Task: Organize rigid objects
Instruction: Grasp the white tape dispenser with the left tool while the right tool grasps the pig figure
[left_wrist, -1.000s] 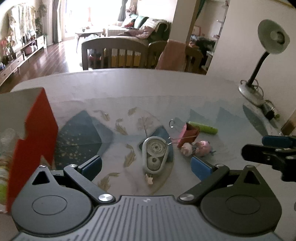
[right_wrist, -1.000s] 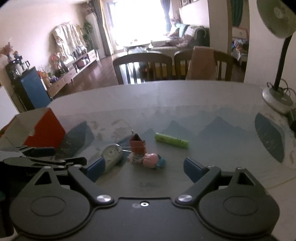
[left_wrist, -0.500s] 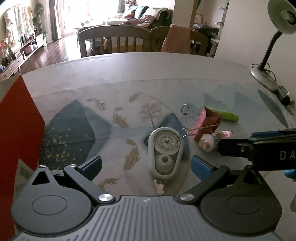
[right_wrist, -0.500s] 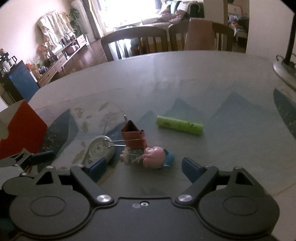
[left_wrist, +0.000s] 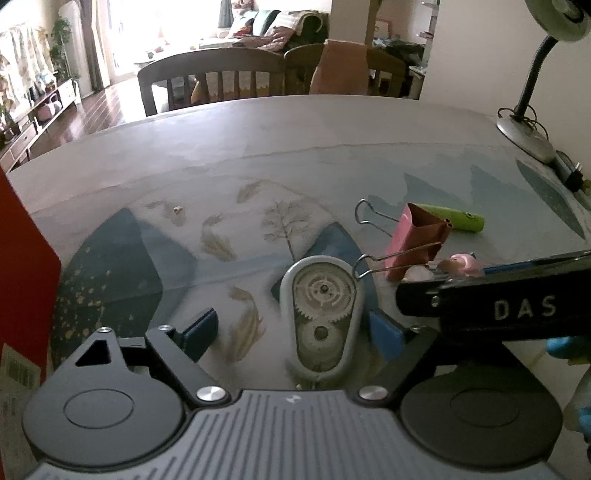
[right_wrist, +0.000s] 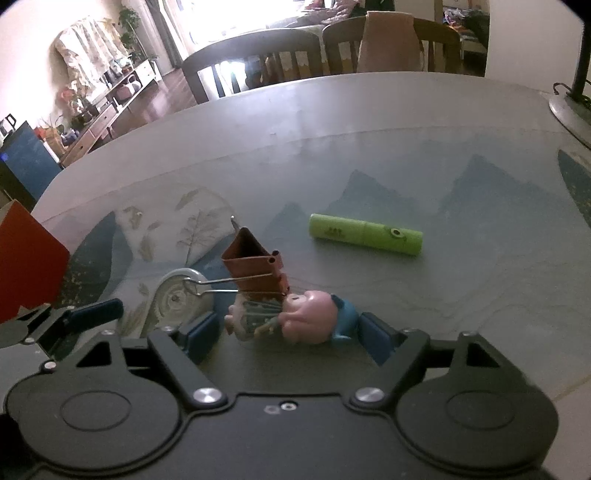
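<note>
Closing in with fingers still wide, the left gripper brackets a white geared plastic tape dispenser; the right gripper flanks a glossy pink pig figurine on the printed surface.

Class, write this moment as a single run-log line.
left hand-held gripper: closing around correction tape, no contact | right hand-held gripper: closing around pig toy, no contact | binder clip: untouched
</note>
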